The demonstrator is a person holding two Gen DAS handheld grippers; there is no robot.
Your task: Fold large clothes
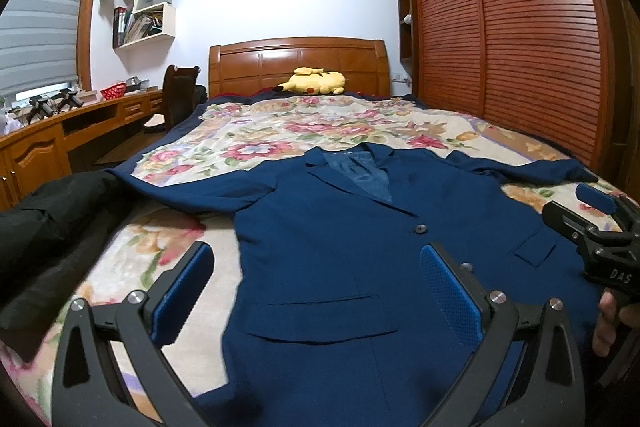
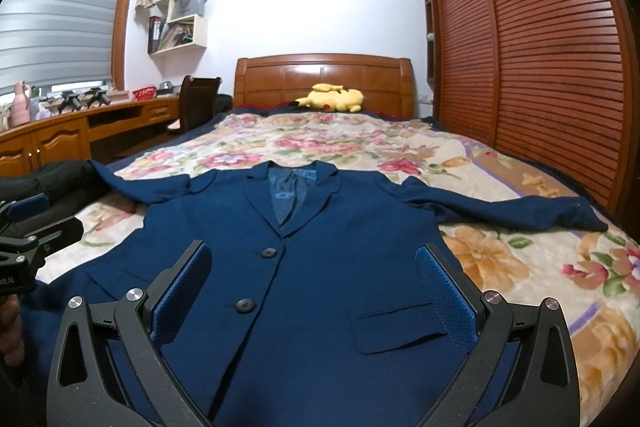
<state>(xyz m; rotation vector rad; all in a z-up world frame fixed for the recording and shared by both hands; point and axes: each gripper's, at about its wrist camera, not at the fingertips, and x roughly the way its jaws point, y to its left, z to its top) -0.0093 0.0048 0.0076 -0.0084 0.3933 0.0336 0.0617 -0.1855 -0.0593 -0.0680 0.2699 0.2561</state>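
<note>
A navy blue suit jacket [image 1: 340,227] lies flat, front up and buttoned, on the floral bedspread [image 1: 280,131], sleeves spread out to both sides. It also shows in the right wrist view [image 2: 320,267]. My left gripper [image 1: 316,291] is open and empty, hovering over the jacket's lower left side. My right gripper [image 2: 314,291] is open and empty over the lower front, near the two buttons. Each gripper shows at the edge of the other's view: the right gripper [image 1: 600,227] and the left gripper [image 2: 24,227].
A black garment [image 1: 52,227] lies at the bed's left edge. A yellow plush toy [image 1: 314,81] rests by the wooden headboard [image 1: 298,61]. A louvered wardrobe [image 1: 520,27] runs along the right. A desk [image 1: 80,119] and chair [image 1: 178,95] stand left.
</note>
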